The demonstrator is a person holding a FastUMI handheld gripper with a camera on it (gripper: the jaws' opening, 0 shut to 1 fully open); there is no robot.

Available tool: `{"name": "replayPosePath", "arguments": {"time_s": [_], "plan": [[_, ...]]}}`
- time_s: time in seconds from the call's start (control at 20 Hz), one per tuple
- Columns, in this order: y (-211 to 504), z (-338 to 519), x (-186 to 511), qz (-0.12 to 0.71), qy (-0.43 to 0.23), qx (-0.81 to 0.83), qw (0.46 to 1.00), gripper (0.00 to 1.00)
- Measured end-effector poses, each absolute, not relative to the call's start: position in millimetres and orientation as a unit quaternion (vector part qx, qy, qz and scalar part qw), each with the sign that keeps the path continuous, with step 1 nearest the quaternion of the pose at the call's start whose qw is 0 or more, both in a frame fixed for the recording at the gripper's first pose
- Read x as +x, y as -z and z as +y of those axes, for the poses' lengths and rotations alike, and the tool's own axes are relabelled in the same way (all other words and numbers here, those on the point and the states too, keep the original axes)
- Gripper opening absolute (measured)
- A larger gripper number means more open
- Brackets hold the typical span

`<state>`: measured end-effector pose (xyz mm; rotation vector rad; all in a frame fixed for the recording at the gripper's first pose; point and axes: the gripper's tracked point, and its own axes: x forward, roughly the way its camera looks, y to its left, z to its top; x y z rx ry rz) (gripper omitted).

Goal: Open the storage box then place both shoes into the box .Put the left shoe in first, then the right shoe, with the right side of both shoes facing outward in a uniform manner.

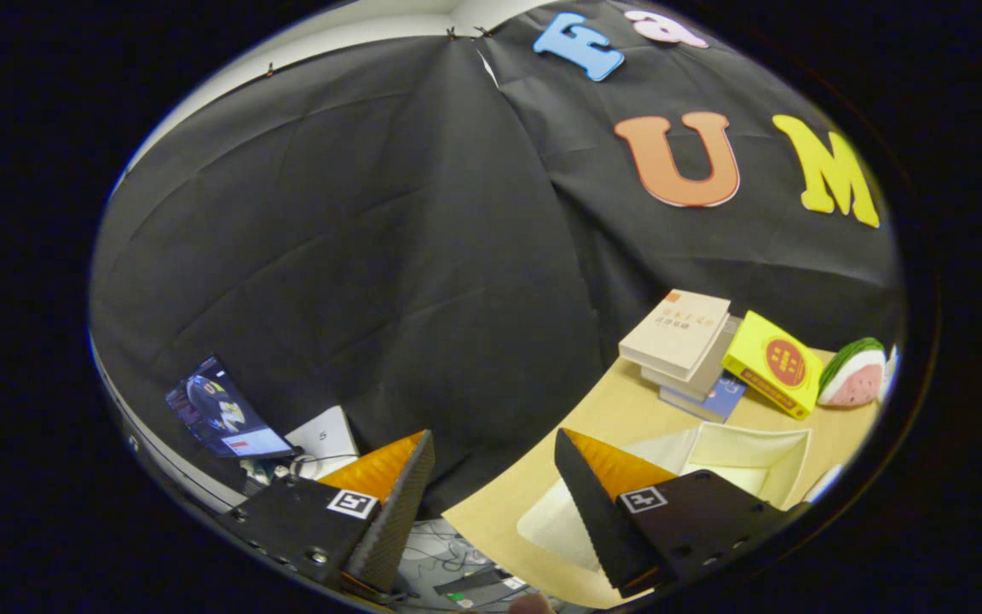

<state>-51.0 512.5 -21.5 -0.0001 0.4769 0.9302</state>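
Cream-white, open-topped storage box (747,460) sits low right of frame on the pale wooden table (619,409), partly behind the right finger. The gripper (491,503) hangs wide open — holding nothing. Swinging down tilted like this, it could clip the box's thin wall.

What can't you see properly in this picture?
- Storage box: one of the tongs' fingers covers its near part, so whether a shoe is inside is hidden. The tongs are open and hold nothing.
- Watermelon toy: cut off at the view's edge.
- Lowest book: mostly under the stack.
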Motion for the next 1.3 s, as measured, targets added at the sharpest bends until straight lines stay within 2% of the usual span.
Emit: {"name": "replayPosePath", "arguments": {"time_s": [0.2,0.45,0.75,1.05,1.3], "plan": [[10.3,462.4,-34.3,0.190,-0.413,0.002,0.891,0.94],[7.4,368.7,-4.3,0.165,-0.361,0.004,0.918,0.94],[34.3,239.9,33.2,0.174,-0.280,0.017,0.944,0.94],[96.8,116.7,62.9,0.228,-0.198,-0.008,0.953,0.94],[180.5,46.6,81.5,0.330,-0.142,0.003,0.933,0.94]]}}
